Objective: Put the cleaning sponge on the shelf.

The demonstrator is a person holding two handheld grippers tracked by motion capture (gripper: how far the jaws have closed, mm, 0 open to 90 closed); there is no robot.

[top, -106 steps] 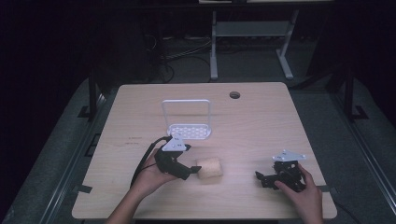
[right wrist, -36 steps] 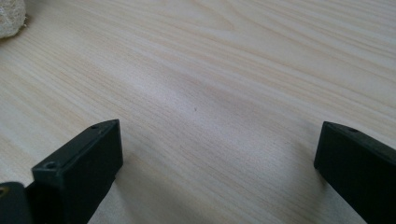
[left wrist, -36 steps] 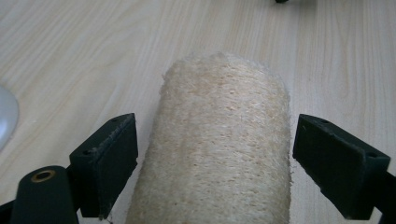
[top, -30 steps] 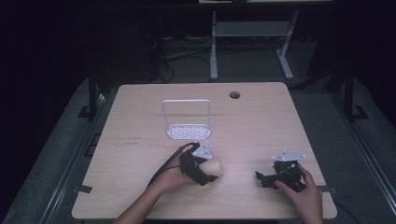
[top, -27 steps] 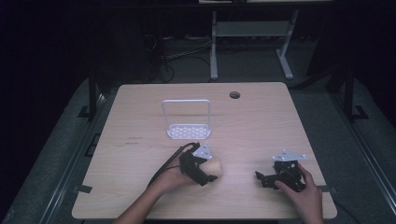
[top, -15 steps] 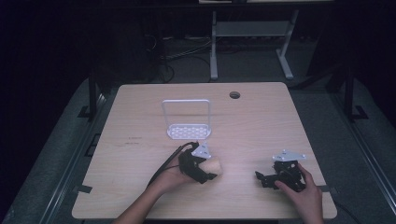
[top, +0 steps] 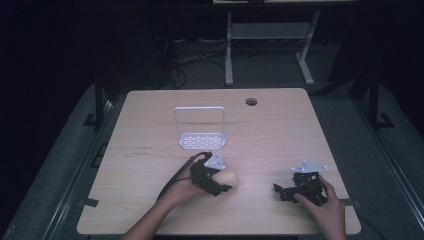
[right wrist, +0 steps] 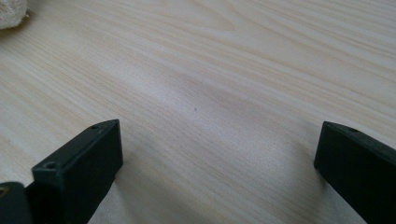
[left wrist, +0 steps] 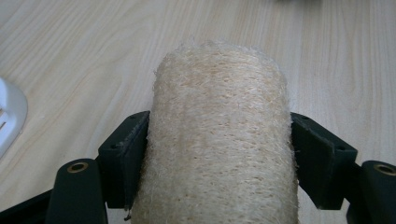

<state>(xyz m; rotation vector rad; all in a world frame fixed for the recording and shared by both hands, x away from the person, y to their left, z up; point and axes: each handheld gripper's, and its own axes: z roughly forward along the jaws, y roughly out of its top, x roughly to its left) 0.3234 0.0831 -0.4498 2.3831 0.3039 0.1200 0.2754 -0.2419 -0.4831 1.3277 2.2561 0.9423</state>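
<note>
Lying between the jaws of the left tool (top: 216, 181), the loofah (left wrist: 219, 140) rests on the surface (top: 280, 135) at near centre, its long axis running straight away along the jaws, which have just been closing and now press its sides. Well off to the right, the right tool (top: 285, 191) stands apart, holding nothing.

White perforated rack (top: 200, 130) with upright wire frame, centre of wooden table (top: 280, 135). Dark round hole (top: 251, 101) near far edge, right of centre. Metal stand legs (top: 267, 47) on floor beyond.
</note>
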